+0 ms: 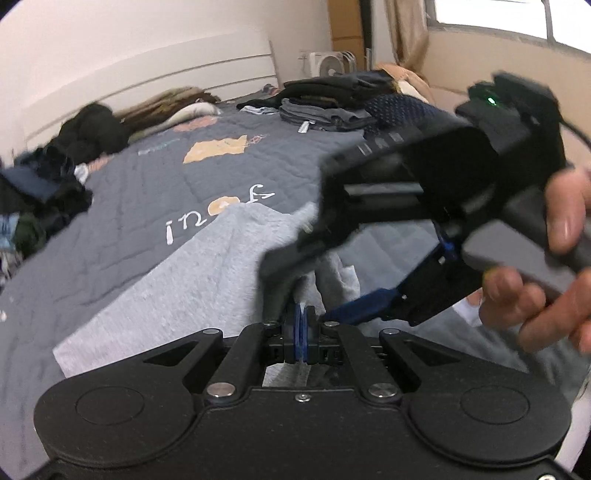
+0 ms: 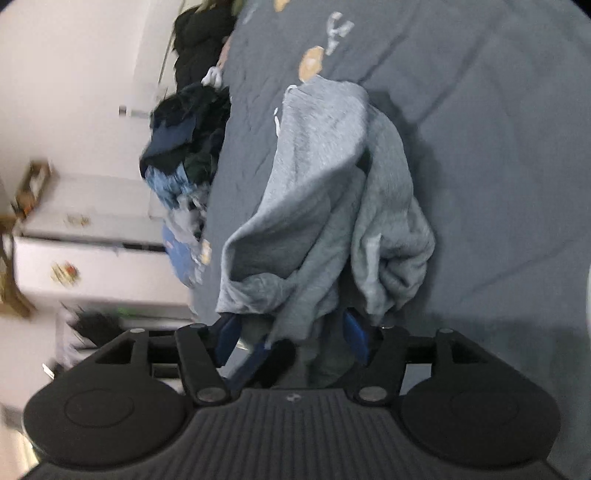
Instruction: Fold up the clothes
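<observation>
The left gripper [image 1: 302, 325] was pressed together, its blue pads [image 1: 297, 332] pinching a thin edge of the grey garment [image 1: 177, 291]. From that pinch the garment ran away to the left across the quilt [image 1: 155, 184], one flat panel lying smooth on the bed and another part hanging bunched beneath the right gripper [image 1: 295, 254].

The right gripper [image 2: 291, 332] stood spread, its blue pads [image 2: 355, 332] well apart. In the right wrist view a fold of the garment [image 2: 332, 192] hung down between them, but neither pad could be seen pressing on it. That view was rolled on its side; the garment appeared there as a crumpled heap, lifted at the near end and trailing onto the quilt [image 2: 498, 166] at the far end. In the left wrist view the right gripper crossed the frame from the right, blurred, held in a hand [image 1: 546, 266] with fingers wrapped round its handle.

The quilt was dark grey with printed lettering and orange patches. A loose pile of dark clothes [image 1: 48, 184] lay along its left edge. A folded stack [image 1: 325, 110] sat at the far end near the headboard [image 1: 147, 81]. A small fan [image 1: 328, 64] stood behind the bed, beside a curtain [image 1: 406, 33]. White drawers [image 2: 92, 251] showed in the right wrist view.
</observation>
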### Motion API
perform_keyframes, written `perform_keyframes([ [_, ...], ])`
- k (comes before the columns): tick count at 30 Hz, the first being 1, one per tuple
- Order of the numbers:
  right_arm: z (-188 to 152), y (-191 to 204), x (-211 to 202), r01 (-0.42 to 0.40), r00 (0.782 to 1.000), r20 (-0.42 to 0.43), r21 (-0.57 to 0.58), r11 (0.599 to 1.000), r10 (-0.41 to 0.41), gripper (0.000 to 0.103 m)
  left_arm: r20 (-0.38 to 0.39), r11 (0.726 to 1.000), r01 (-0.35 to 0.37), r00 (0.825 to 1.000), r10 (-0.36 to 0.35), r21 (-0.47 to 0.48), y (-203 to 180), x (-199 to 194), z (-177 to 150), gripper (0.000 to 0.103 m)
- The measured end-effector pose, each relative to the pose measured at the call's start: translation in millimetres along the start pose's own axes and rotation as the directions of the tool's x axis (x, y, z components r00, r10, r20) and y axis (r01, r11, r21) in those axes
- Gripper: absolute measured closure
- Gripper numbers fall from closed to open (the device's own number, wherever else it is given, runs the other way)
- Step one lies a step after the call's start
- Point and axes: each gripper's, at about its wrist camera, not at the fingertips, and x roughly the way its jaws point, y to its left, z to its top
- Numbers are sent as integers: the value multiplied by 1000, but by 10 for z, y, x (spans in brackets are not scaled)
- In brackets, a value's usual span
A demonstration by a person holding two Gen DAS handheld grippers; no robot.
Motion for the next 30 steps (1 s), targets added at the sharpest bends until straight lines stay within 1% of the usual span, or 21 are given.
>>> perform_keyframes([
  [4, -47, -67, -42, -83, 996, 38, 103, 991, 80, 40, -3, 999, -12, 1000, 12, 45, -81, 13, -19, 101],
  [7, -69, -63, -113, -106, 993, 71, 130, 986, 97, 38, 0, 999, -15, 1000, 15, 52, -92, 5, -18, 101],
  [10, -81, -38, -125, -94, 993, 77, 108, 990, 86, 37, -2, 998, -22, 1000, 22, 67, -107, 2, -18, 101],
  [17, -32, -86, 56, -34, 997, 75, 130, 991, 25, 36, -18, 992, -35, 999, 37, 121, -183, 9, -49, 101],
  [21, -47, -90, 128, -28, 998, 64, 125, 992, 20, 37, -33, 979, -66, 997, 74, 191, -251, -78, -63, 100],
  [22, -54, -84, 135, -25, 998, 63, 121, 992, 18, 41, -34, 973, -82, 995, 92, 215, -268, -124, -70, 97],
  [24, -55, -81, 130, -25, 998, 63, 120, 992, 18, 51, -34, 958, -120, 990, 134, 261, -287, -215, -87, 81],
  [25, -56, -80, 128, -25, 998, 63, 120, 992, 17, 67, -23, 948, -150, 986, 163, 282, -285, -273, -110, 63],
  [26, -57, -79, 126, -25, 998, 63, 120, 992, 17, 79, -10, 938, -181, 981, 192, 295, -278, -332, -149, 52],
  [27, -58, -78, 124, -25, 998, 63, 120, 992, 17, 81, -4, 930, -204, 976, 216, 307, -270, -382, -197, 51],
  [28, -59, -76, 120, -27, 998, 64, 121, 992, 20, 84, -17, 928, -211, 974, 227, 308, -243, -405, -256, 51],
  [30, -56, -67, 103, -47, 997, 68, 129, 991, 39, 85, -43, 924, -224, 967, 250, 311, -189, -451, -374, 51],
])
